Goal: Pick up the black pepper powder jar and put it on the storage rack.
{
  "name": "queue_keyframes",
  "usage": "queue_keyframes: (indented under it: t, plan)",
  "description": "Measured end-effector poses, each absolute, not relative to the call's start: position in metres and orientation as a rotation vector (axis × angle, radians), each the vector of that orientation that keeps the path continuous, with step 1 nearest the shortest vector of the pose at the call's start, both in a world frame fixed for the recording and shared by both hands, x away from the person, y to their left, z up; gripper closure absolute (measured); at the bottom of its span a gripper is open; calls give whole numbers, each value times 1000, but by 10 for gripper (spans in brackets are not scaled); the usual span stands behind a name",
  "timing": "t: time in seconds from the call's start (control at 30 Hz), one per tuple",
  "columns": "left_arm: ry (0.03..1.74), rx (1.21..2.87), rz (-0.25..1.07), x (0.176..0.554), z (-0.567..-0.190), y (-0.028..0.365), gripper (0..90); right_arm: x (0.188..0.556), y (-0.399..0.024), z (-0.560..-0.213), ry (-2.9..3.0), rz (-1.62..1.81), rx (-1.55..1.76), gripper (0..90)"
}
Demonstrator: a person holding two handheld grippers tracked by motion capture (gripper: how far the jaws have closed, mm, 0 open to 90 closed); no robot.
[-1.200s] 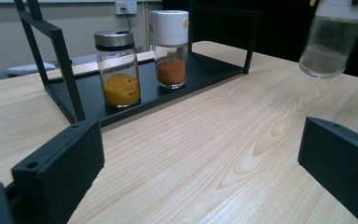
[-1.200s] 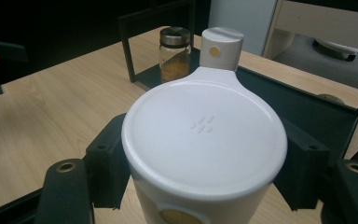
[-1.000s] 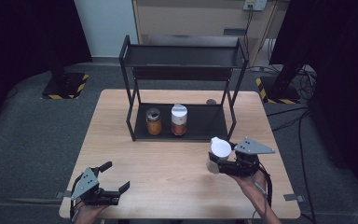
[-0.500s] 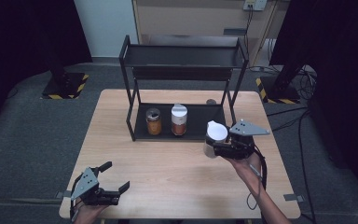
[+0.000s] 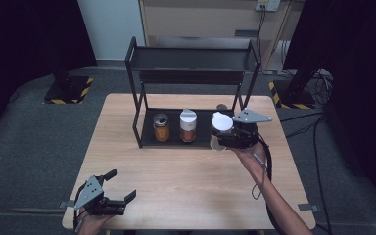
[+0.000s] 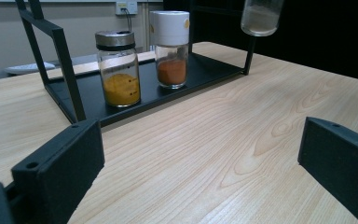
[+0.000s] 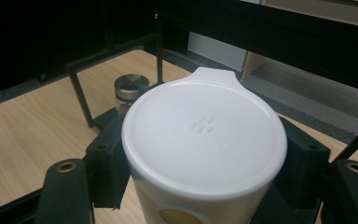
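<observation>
1. Left gripper [image 5: 108, 200] sits low over the near left corner of the desk [image 5: 191, 181], jaws apart with nothing between them. From the left gripper view it looks across bare wood toward the rack; it has no part in the step in hand.
2. Rack [image 5: 191, 56], black metal with two tiers, stands at the far middle of the desk. Its bottom shelf holds a steel-lidded jar of yellow powder [image 5: 161, 128] and, just beside it on the right, a white-capped jar of orange powder [image 5: 188, 126]. The two stand close but apart.
3. Right gripper [image 5: 225, 139] is at the right end of the bottom shelf, jaws clamped on the body of a white-capped jar [image 5: 221, 128], held upright and off the desk. The right gripper view shows the cap [image 7: 205, 137] from above, with a rack post and the steel-lidded jar beyond.
4. Judgement: the step is placing this jar on the bottom shelf, to the right of the orange one. To do it well:
   - keep the jar vertical;
   - go in under the top tier, clear of the right front post;
   - leave a gap to the neighbour;
   - set the base flat before opening the jaws.
</observation>
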State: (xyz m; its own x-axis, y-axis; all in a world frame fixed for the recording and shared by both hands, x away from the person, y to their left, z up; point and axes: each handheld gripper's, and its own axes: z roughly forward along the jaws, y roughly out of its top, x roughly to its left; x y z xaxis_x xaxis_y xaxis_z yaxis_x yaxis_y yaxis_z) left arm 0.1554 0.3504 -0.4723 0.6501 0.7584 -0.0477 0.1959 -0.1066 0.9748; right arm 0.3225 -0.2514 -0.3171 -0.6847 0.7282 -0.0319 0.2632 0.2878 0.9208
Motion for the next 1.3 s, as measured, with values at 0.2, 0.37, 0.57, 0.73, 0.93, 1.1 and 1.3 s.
queue_keyframes:
  t: [0.2, 0.37, 0.57, 0.73, 0.93, 1.1, 1.3]
  plan:
    - [795, 1645, 572, 155, -472, 350, 0, 340, -248, -318, 2100, 1373, 907, 310]
    - [794, 1645, 572, 155, -472, 350, 0, 353, -243, -321, 2094, 1361, 916, 309]
    - [796, 1644, 571, 155, -472, 351, 0, 367, -236, -328, 2096, 1348, 927, 310]
    - [796, 1643, 571, 155, -472, 350, 0, 377, -233, -335, 2087, 1354, 961, 310]
    - [799, 1639, 570, 155, -473, 351, 0, 389, -229, -347, 2070, 1342, 995, 310]
    - [799, 1640, 570, 155, -473, 351, 0, 397, -229, -358, 2058, 1329, 1031, 309]
    - [800, 1639, 569, 155, -473, 351, 0, 402, -226, -371, 2047, 1299, 1053, 310]
